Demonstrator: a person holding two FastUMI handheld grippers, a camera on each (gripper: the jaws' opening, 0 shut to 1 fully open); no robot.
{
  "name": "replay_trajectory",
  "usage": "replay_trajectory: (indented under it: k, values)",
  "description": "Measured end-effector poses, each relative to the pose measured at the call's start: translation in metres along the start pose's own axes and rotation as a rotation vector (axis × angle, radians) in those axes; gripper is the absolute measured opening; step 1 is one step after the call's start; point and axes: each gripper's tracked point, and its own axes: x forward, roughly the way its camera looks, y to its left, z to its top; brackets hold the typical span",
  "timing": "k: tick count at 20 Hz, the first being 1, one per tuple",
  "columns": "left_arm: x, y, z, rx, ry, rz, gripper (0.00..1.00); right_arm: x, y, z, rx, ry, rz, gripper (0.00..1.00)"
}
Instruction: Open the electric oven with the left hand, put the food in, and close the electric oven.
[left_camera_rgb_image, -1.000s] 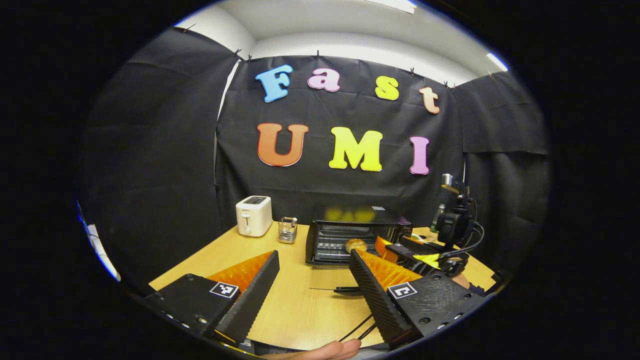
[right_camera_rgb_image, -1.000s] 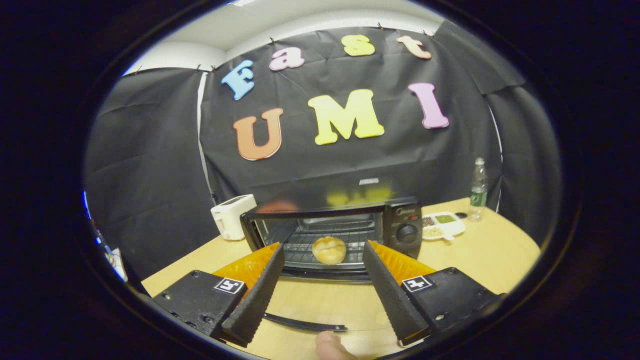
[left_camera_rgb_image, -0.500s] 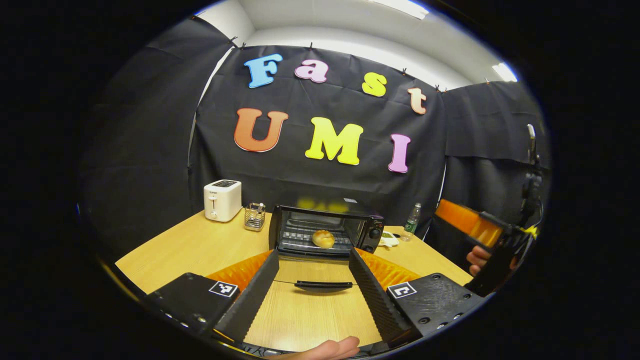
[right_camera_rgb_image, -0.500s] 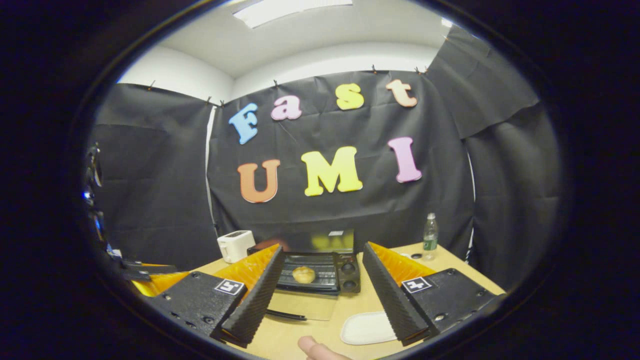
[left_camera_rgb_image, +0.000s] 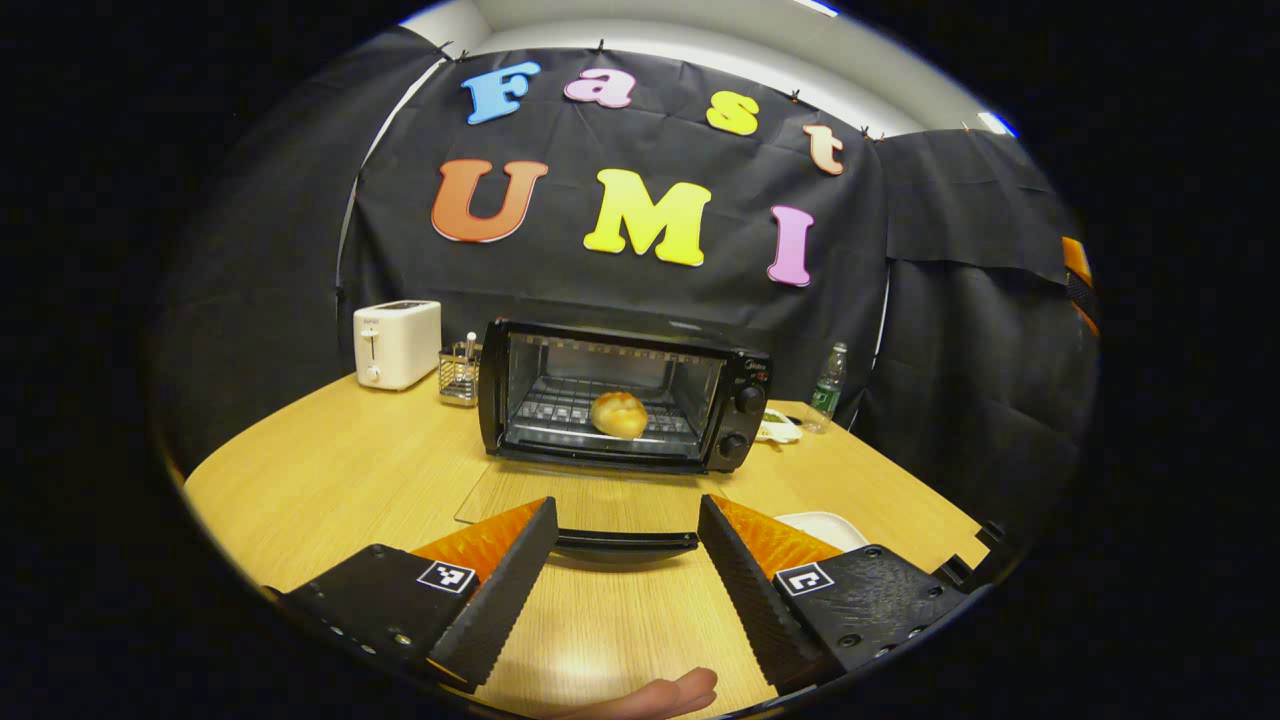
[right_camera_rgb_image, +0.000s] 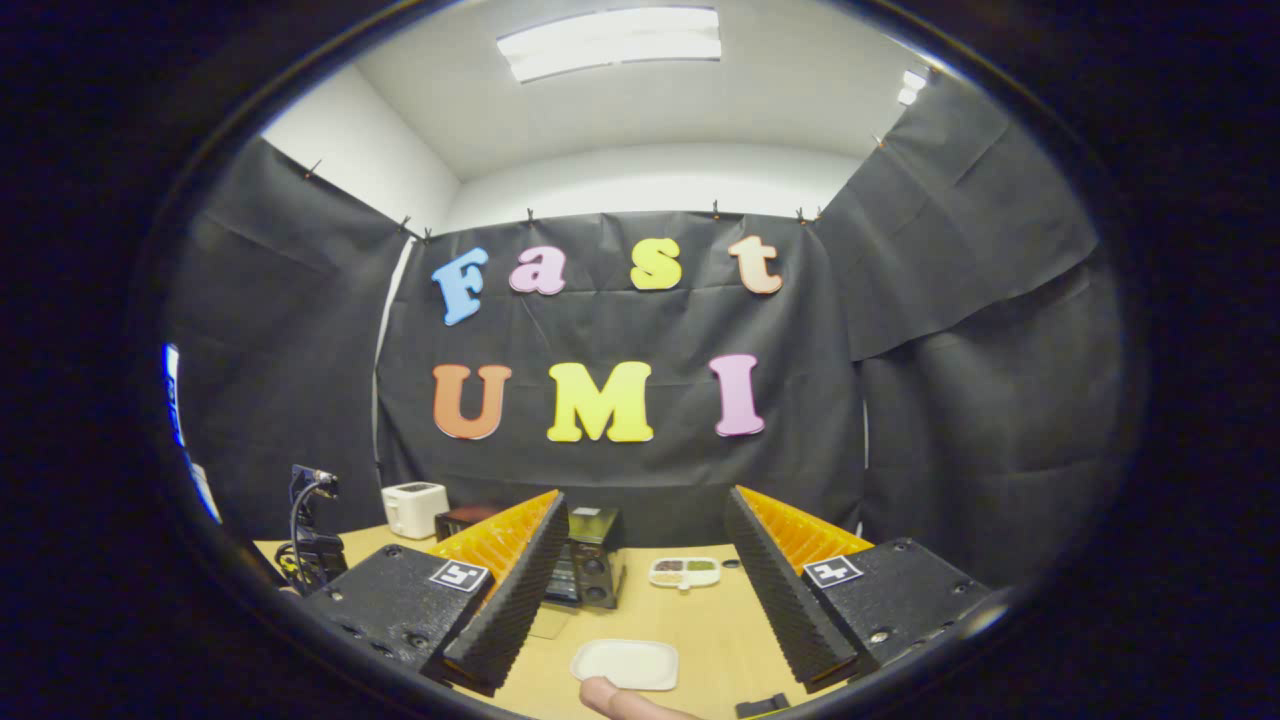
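Observation:
The black electric oven stands mid-table with its glass door folded flat toward me. A golden bread roll rests on the rack inside. My left gripper is open just above the door, and the door's dark handle lies between its fingers, untouched. My right gripper is open and holds nothing. It is raised well back from the oven, which its left finger partly hides. An orange part of the right gripper shows at the far right.
A white plate lies on the wooden table right of the door; the plate also sits below the right gripper. A white toaster and wire holder stand left of the oven. A bottle and sectioned dish are to its right.
The right gripper pulled up and back from the oven, leaving the roll on the rack. The left gripper swung to face the oven and closed in on the door handle.

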Motion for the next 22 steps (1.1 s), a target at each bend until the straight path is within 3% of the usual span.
replay_trajectory:
  k: [9,17,22]
  values:
    - [0.032,0.006,-0.072,0.088,0.19,0.063,0.93,-0.009,-0.003,-0.017,0.01,0.036,0.033,0.96]
    - [0.06,0.019,-0.089,0.076,0.285,0.125,0.93,-0.004,-0.006,-0.032,0.011,0.051,0.034,0.96]
    - [0.065,0.013,-0.089,0.106,0.306,0.113,0.93,0.0,-0.006,-0.041,0.013,0.062,0.041,0.96]
